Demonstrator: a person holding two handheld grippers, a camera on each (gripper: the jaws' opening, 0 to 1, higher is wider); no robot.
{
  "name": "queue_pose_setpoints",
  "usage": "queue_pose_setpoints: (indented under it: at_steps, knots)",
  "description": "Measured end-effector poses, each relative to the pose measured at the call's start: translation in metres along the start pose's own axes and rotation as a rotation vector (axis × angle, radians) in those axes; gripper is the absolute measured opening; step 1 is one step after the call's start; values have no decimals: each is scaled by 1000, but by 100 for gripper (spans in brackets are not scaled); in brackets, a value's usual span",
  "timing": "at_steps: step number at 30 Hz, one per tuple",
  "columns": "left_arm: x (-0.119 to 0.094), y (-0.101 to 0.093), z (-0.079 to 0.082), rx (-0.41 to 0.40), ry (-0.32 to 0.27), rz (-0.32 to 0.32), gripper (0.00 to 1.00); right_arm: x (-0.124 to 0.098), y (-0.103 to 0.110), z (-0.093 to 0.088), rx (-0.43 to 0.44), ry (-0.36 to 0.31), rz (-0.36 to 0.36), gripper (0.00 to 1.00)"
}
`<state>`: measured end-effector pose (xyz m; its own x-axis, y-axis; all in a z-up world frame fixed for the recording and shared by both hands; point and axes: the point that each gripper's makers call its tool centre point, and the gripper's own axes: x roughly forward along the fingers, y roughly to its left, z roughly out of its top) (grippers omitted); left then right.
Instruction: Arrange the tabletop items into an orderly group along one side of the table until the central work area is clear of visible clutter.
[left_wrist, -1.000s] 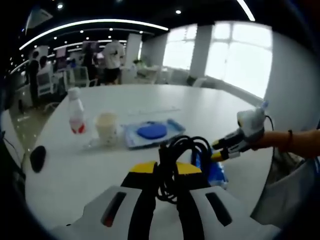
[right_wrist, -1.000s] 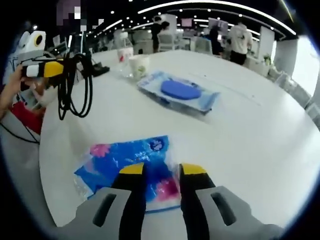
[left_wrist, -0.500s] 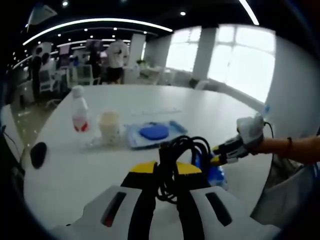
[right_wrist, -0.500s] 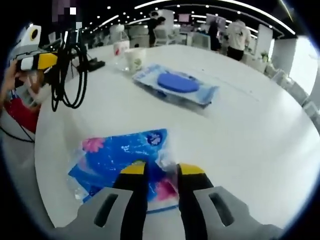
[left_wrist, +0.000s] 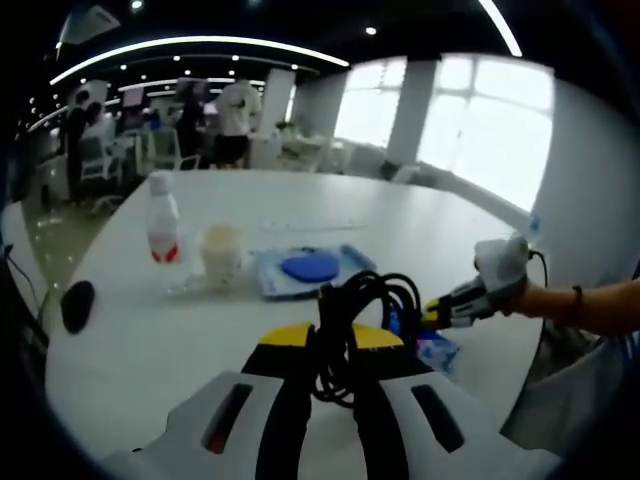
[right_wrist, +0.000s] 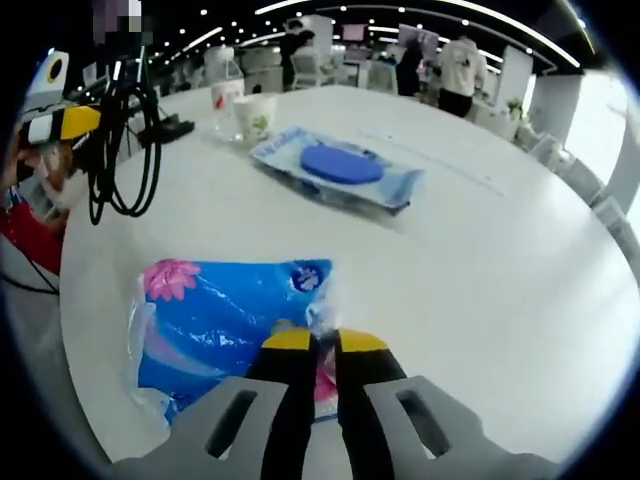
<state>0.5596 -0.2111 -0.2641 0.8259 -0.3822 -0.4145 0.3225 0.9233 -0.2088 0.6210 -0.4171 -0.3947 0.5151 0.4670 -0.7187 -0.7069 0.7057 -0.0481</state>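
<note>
Room-wise: bare white round table (right_wrist: 520, 250) right of your right gripper (right_wrist: 318, 345), edge close behind. Its jaws now pinch blue floral plastic pack (right_wrist: 215, 315), were spread earlier. Your left gripper (left_wrist: 330, 345) jaws stay clamped on coiled black cable (left_wrist: 362, 310), lifted. Wipes pack (left_wrist: 308, 268), cup (left_wrist: 221, 255), bottle (left_wrist: 163, 228) grouped far side.

Left gripper view is aimed low across table (left_wrist: 150, 340); right gripper view is aimed oppositely, close; wipes pack (left_wrist: 308, 268) (right_wrist: 340, 170) is shared
</note>
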Motion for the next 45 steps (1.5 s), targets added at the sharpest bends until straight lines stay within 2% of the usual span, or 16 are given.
queue_pose_setpoints:
  at_steps: [3,15,23,29,38,43,45]
  knots:
    - [0,1,0,3,3,3,10,-1,-2,0,22,-6,-13,2]
    - [1,0,-2,-3,8,3,10,-7,1,-1,108,-3,-11,1]
    - [1,-2,-2,1,9,-1,10,-17,-9,-2,148,2,-47,1]
    - [1,-4,-1,6,4,-13,10,-34,-23,12,200,-42,-94,1]
    - [2,-7,-3,13,11,-23,10,-50,-48,21,300,-43,-153,1]
    - [2,-5,-4,1,14,-19,10,-59,-69,24,369,-49,-193,1]
    - [2,-5,-4,-1,16,-15,10,-62,-77,26,361,-43,-224,1]
